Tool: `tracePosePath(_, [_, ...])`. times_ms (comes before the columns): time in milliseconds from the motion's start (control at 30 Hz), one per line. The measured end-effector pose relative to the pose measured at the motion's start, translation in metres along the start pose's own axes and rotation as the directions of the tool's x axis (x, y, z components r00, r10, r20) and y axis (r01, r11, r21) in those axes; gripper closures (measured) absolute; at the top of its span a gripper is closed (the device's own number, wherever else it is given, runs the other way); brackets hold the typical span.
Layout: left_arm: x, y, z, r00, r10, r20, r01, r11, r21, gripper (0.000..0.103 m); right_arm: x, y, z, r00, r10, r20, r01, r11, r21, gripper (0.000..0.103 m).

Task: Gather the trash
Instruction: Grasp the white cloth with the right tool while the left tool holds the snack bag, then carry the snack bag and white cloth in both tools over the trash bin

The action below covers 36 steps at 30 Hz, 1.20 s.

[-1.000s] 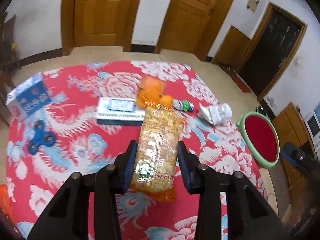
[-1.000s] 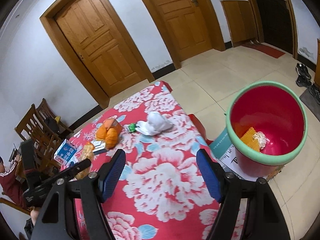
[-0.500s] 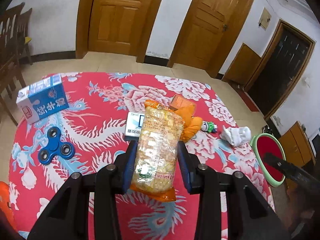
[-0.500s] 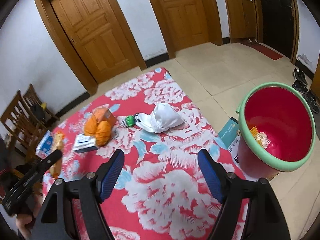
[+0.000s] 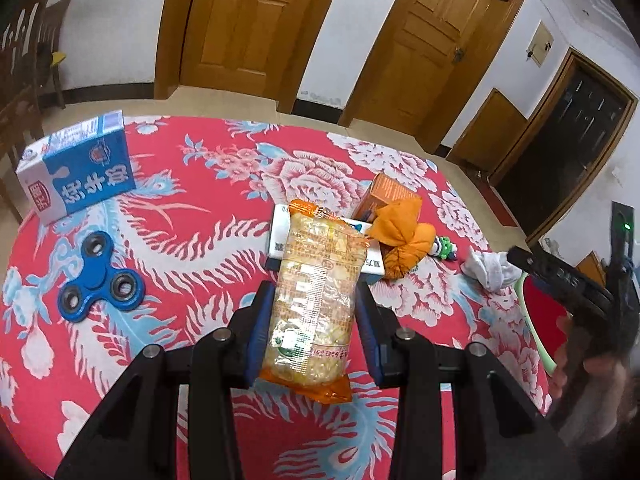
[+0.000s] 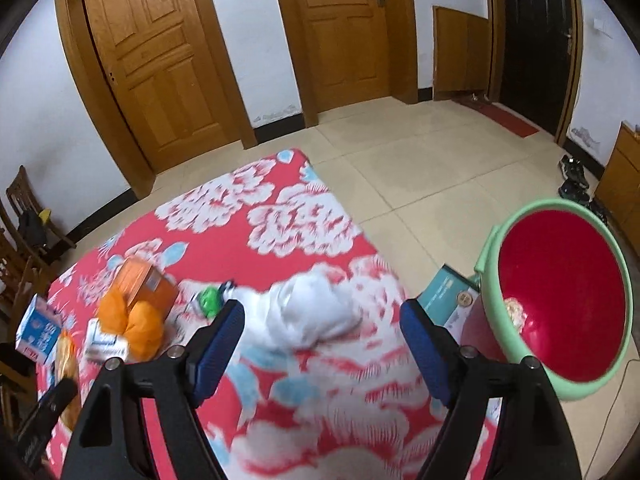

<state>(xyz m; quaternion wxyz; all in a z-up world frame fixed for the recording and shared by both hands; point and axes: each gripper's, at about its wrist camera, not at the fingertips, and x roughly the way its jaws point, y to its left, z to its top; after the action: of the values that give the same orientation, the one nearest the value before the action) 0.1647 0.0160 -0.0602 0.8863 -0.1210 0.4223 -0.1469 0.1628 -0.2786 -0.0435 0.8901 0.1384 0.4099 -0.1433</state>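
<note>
Trash under inspection: we find a clear plastic snack packet with orange ends [image 5: 314, 300] clamped between the blue pads of the left claw [image 5: 314, 326], held upright above the bench with the red floral cloth [image 5: 208, 240] and not touching it.

Taking the packet as our landmark, we record beyond it a flat white box [image 5: 280, 236] with an orange cloth bundle [image 5: 404, 240] just to its right. An orange carton [image 5: 384, 196] stands behind the bundle. A small green and white toy [image 5: 444, 248] lies just right of the bundle, and a crumpled white tissue [image 5: 490, 270] lies further right, near the bench edge. Well to the left of the packet we note a blue fidget spinner [image 5: 98, 280] and, beyond it, a blue and white milk carton [image 5: 78, 168].

We find the right claw [image 6: 322, 346] standing wide, its jaws having just been opening, with nothing pressed between its blue pads. In the right wrist view the tissue [image 6: 316, 312] sits between and beyond its fingertips; the view is blurred, so we cannot tell how far above the tissue the claw hangs.

Off the bench, right of the tissue, a red bucket with a pale green rim [image 6: 560, 296] stands on the tiled floor, with some pale scraps inside. A teal and white box [image 6: 448, 300] rests between the bucket and the bench.
</note>
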Motion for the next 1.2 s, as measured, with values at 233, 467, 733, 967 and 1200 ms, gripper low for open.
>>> tracePosePath(233, [0.001, -0.001, -0.001, 1.0, -0.005, -0.001, 0.005, 1.0, -0.003, 0.063, 0.023, 0.001, -0.001, 0.999, -0.024, -0.048, 0.022, 0.999, -0.025, 0.036])
tracePosePath(467, [-0.001, 0.0, -0.001, 1.0, 0.001, 0.007, -0.001, 1.0, -0.003, 0.063, 0.033, 0.007, -0.01, 0.996, -0.01, -0.085, 0.005, 0.998, -0.06, 0.061])
tracePosePath(733, [-0.006, -0.004, -0.001, 0.999, 0.035, 0.019, -0.035, 0.999, 0.001, 0.063, 0.029, 0.007, -0.013, 0.997, 0.024, -0.077, -0.03, 0.997, -0.075, 0.073])
tracePosePath(967, [-0.015, -0.02, -0.001, 0.999, 0.037, 0.037, -0.038, 0.999, 0.02, 0.063, 0.013, -0.01, -0.018, 0.992, 0.089, -0.085, -0.092, 0.995, -0.028, 0.074])
tracePosePath(1200, [-0.021, -0.044, -0.005, 1.0, -0.007, 0.03, 0.006, 0.999, 0.042, 0.063, -0.021, -0.03, -0.024, 0.99, 0.138, -0.04, -0.138, 0.99, -0.001, 0.074])
